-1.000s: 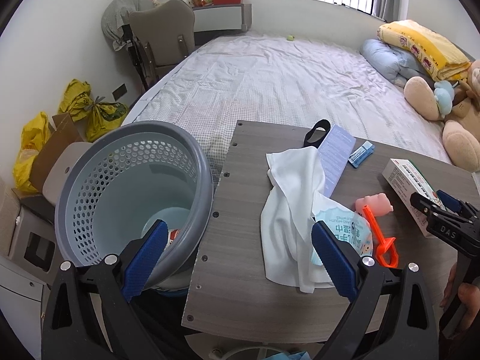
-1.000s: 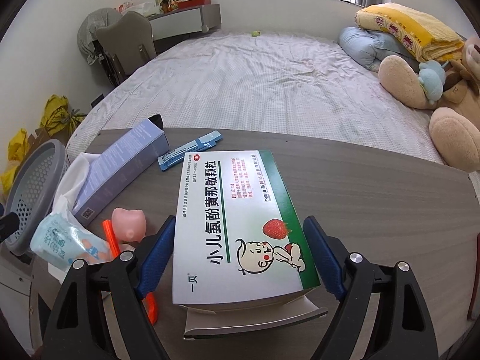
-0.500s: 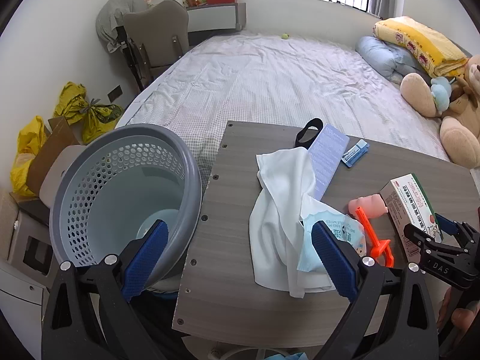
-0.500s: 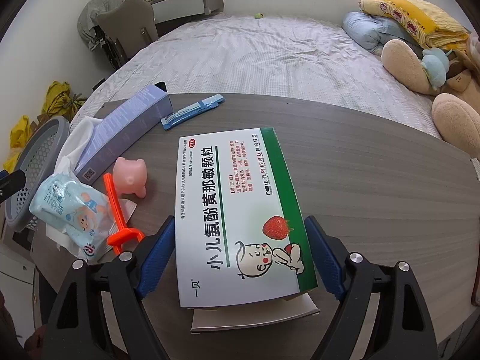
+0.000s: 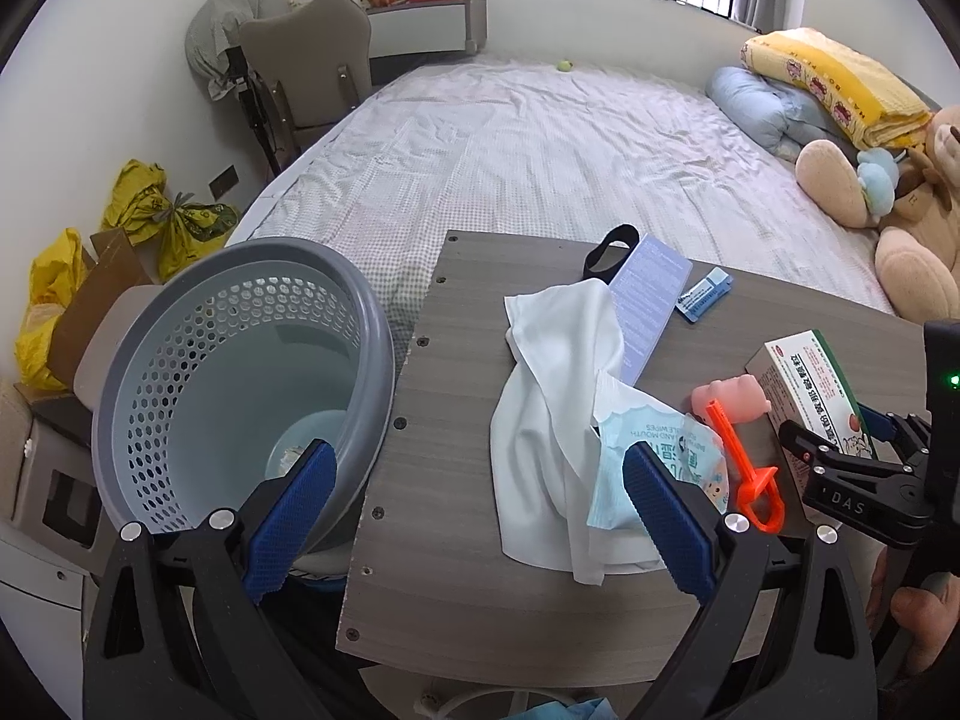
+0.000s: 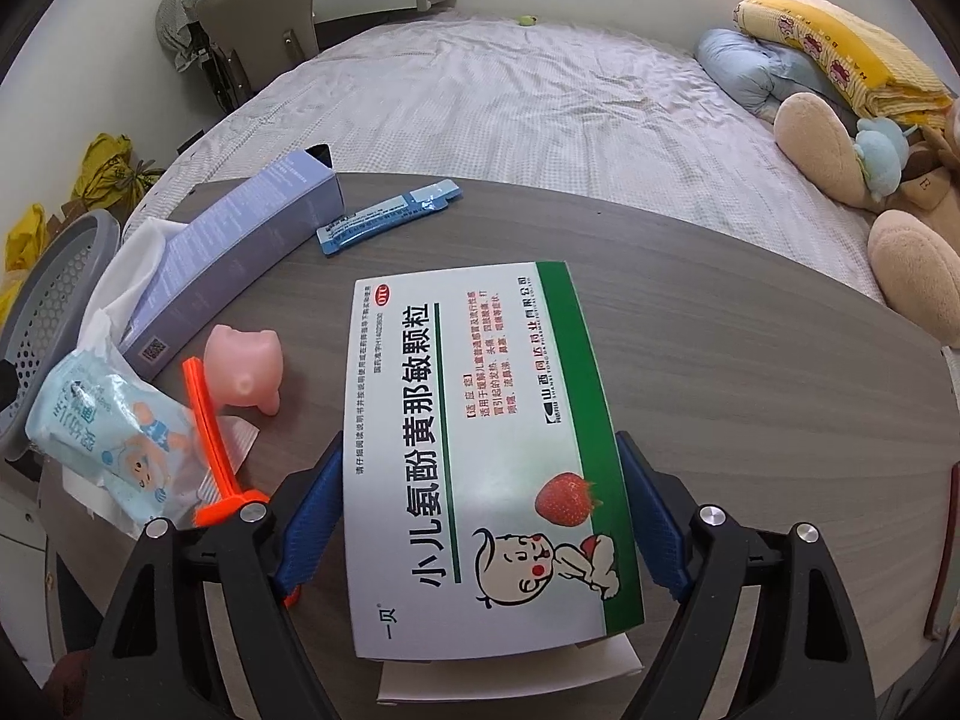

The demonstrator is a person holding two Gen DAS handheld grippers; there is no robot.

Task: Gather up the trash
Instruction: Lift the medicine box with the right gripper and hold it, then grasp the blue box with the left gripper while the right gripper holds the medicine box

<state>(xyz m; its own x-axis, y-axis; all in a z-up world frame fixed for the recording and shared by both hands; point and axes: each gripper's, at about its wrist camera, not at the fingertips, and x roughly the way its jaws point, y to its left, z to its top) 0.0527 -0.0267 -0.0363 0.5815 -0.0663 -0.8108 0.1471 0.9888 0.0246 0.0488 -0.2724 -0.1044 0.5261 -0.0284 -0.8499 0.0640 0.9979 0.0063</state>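
I am working at a grey wood-grain table (image 6: 750, 324) standing against a bed (image 6: 510, 108) in a bedroom, with a perforated grey wastebasket (image 5: 198, 372) sitting just beyond the table's left edge.

The item in hand is the green-and-white medicine box (image 6: 480, 450), lying flat on the table with its long axis running away from me. I am judging it to be light cardboard, probably near empty: stiff along its edges, but likely to dent if squeezed hard across its broad faces. Its printed surface looks glossy, so it may be slippery. The best hold is across the two long side edges, near the end closest to me. A flap or leaflet (image 6: 510, 672) is showing under the near end and may be hanging loose on lifting.

My right gripper (image 6: 480, 534) is straddling that near end, with one blue pad (image 6: 309, 525) sitting just outside each long edge. The jaws are standing wide, about the width of the box. I cannot tell whether the pads are pressing on the cardboard or only flanking it.

My left gripper (image 5: 474, 516) is standing open and holding nothing, hovering over the table's near-left part, with a white cloth (image 5: 558, 414) and a blue wet-wipes packet (image 5: 654, 468) beyond it.
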